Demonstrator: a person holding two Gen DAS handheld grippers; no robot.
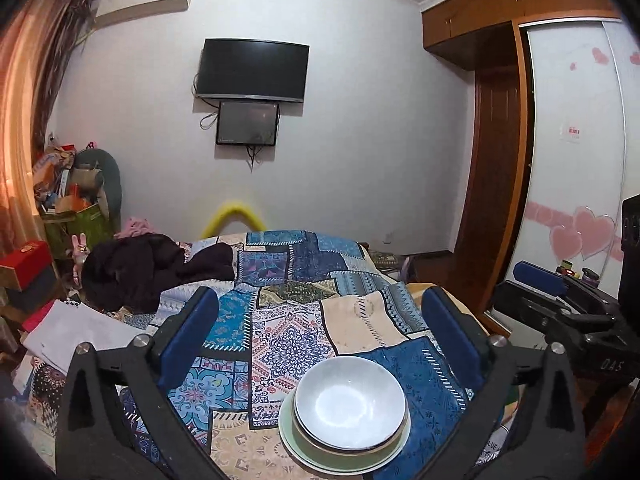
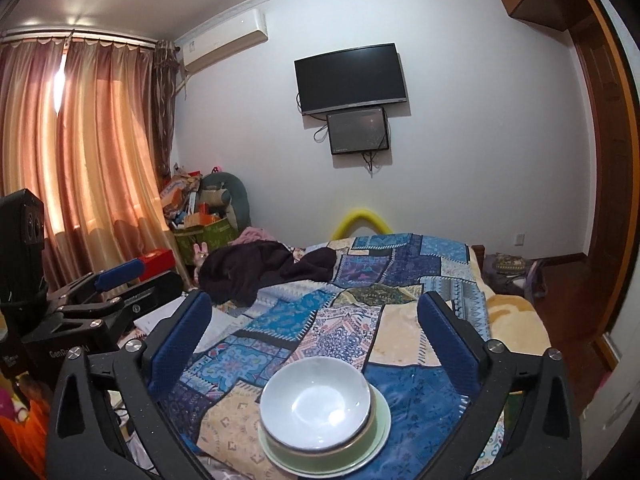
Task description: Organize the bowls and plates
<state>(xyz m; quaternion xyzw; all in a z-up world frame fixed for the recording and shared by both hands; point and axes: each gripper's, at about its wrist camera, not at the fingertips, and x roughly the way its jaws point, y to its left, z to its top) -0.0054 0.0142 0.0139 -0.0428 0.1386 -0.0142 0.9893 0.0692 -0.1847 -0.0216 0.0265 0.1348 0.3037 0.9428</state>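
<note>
Black gripper arms with blue pads frame the bottom of both wrist views. Seen from the left wrist, the left gripper (image 1: 320, 328) stands with its jaws spread wide apart, nothing between the pads; only the patchwork quilt (image 1: 280, 320) shows in the gap. Just below that gap and toward its right side sits the stack of dishes: a white bowl (image 1: 350, 398) nested on top, a second bowl under it showing only a dark-edged rim (image 1: 394, 438), and a pale green plate (image 1: 292, 440) at the bottom, all resting on the quilt. Neither pad touches the stack. At the right edge of this view the right gripper (image 1: 560, 292) appears from the side, its blue pad uppermost.

From the right wrist, the left gripper (image 2: 120, 280) shows at the far left, side on. The right gripper (image 2: 316, 320) likewise has its jaws fully parted and empty, with the same white bowl (image 2: 316, 404) and green plate (image 2: 382, 430) lying low in the gap, clear of both pads.

Farther off, left to right: orange curtains (image 2: 80, 152), a cluttered corner with bags and boxes (image 2: 200, 216), dark clothing (image 2: 256, 268) heaped on the bed, a wall-mounted television (image 2: 350, 78) with a smaller screen (image 2: 358, 130) beneath it, and a wooden wardrobe (image 1: 500, 140).
</note>
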